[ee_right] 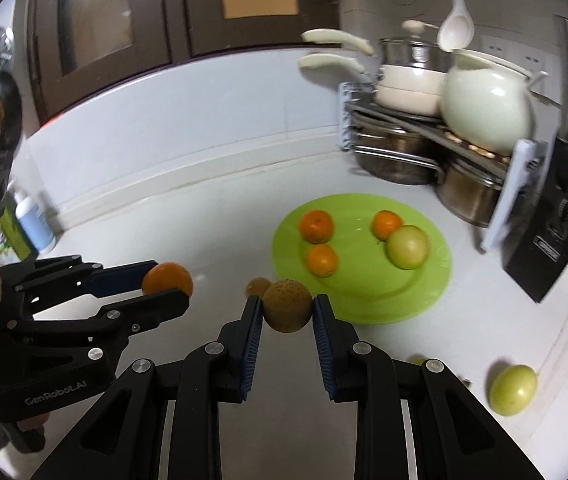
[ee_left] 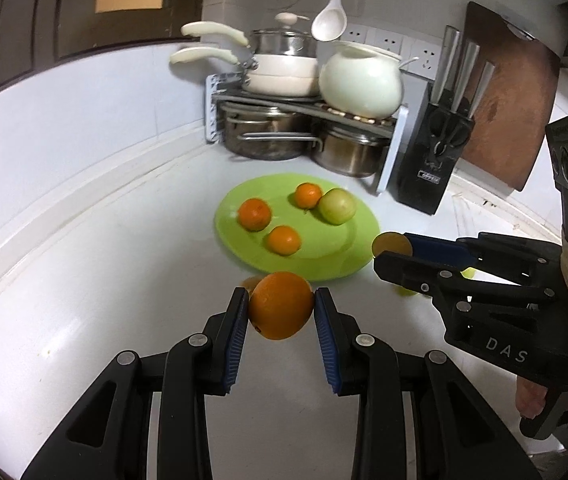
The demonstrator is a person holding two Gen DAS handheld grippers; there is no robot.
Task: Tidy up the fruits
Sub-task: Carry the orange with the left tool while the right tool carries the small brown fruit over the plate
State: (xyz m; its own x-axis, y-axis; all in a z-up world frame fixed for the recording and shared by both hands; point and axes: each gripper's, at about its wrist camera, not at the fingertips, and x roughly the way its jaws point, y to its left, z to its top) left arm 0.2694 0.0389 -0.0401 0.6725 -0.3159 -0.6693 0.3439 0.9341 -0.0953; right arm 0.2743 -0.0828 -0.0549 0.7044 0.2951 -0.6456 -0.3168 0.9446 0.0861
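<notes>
— White counter (ee_left: 83, 320) runs all round me, with a pot rack (ee_left: 304, 120) and a black knife block (ee_left: 428, 168) at the back. What do you hold?

— Largest first: the green plate (ee_left: 324, 260) lies ahead of both my claws, near the rack. My left claw (ee_left: 281, 306) is clenched on a big orange (ee_left: 281, 308), which sits squarely between the blue pads, lifted off the counter, just short of the plate's near rim.

— And the other claw?

— My right claw (ee_right: 288, 308) grips a brown speckled fruit (ee_right: 288, 306) the same way, pads pressing both its sides, also at the plate's near edge. From the left camera I see that claw come in from the right, the brown fruit at its tip.

— Count them for me.

— One plate. On it, three small oranges: one at the left (ee_right: 316, 226), one at the front (ee_right: 322, 260), one at the back (ee_right: 386, 224). Touching that back one is one pale green fruit (ee_right: 408, 247). Off the plate, one more green fruit (ee_right: 512, 389) lies on the counter to the right of my right claw. So five orange or brown fruits with the two I carry, and two green ones. A small brownish blur (ee_right: 258, 286) sits just behind the brown fruit; I cannot tell what it is.
</notes>
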